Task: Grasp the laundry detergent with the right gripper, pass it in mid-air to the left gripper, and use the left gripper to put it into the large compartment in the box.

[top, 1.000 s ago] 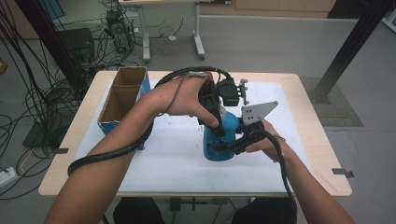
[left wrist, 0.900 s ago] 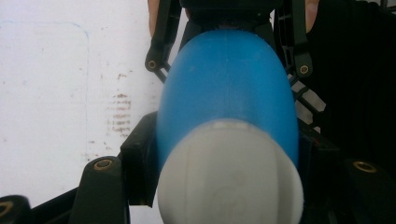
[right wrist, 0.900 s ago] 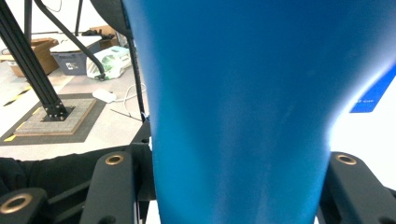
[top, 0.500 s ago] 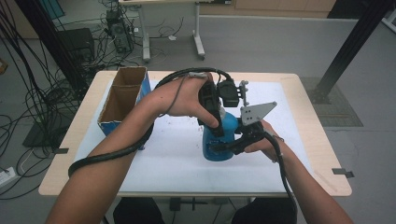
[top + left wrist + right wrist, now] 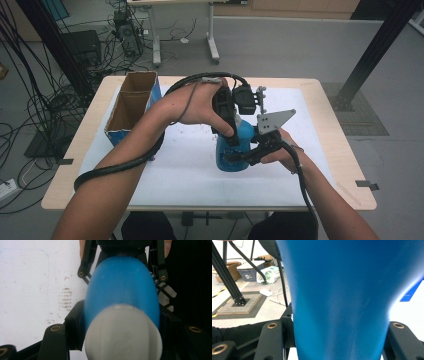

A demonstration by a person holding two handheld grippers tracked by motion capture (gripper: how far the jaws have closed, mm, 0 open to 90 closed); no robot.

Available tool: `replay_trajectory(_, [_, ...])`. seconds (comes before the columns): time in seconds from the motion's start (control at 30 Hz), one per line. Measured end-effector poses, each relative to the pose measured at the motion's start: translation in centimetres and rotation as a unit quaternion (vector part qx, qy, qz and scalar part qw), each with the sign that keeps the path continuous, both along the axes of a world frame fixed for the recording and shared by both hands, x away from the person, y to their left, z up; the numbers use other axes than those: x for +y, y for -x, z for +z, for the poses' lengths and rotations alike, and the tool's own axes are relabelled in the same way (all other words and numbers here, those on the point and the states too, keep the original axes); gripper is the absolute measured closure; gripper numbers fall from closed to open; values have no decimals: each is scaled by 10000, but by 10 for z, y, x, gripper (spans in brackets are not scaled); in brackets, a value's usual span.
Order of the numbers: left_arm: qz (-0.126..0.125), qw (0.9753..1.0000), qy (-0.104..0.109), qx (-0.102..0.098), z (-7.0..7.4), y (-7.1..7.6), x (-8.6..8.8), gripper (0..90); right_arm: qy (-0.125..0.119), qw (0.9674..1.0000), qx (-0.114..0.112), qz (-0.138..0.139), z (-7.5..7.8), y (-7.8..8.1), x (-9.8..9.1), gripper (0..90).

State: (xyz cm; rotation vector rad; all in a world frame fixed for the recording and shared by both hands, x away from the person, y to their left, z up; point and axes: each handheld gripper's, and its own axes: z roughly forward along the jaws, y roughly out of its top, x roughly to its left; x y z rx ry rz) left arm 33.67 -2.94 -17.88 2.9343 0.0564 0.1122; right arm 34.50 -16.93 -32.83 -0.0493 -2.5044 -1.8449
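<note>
A blue bottle (image 5: 246, 131) with a white cap (image 5: 122, 336) stands upright on the white mat (image 5: 175, 165) at the table's middle. My left gripper (image 5: 233, 136) comes down from above and is shut on the bottle's top, its jaws hugging both sides just below the cap (image 5: 122, 325). My right gripper (image 5: 231, 158) reaches in from the right and is shut on the lower body, whose blue wall (image 5: 342, 295) sits pinched between the two black jaws (image 5: 339, 342). In the left gripper view, the right gripper's fingers (image 5: 84, 262) flank the far end of the bottle (image 5: 122, 287).
An open cardboard box (image 5: 131, 106) with blue sides stands at the mat's left edge. A black frame post (image 5: 372, 52) rises off the table's far right corner. Cables and another table's legs (image 5: 212, 40) lie on the floor behind.
</note>
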Motion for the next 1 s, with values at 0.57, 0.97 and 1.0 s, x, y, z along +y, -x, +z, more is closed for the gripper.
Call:
replay_trajectory(0.57, [-95, 10000, -8, -15, 9, 8, -4, 380, 63, 9997, 252, -31, -5, 2, 1, 217])
replay_trajectory(0.97, [42, 9999, -127, 23, 4, 5, -4, 380, 112, 9993, 343, -120, -2, 6, -2, 74])
replay_trajectory(1.0, [66, 9999, -98, 18, 4, 4, -4, 380, 123, 9993, 333, -105, -2, 6, -2, 60])
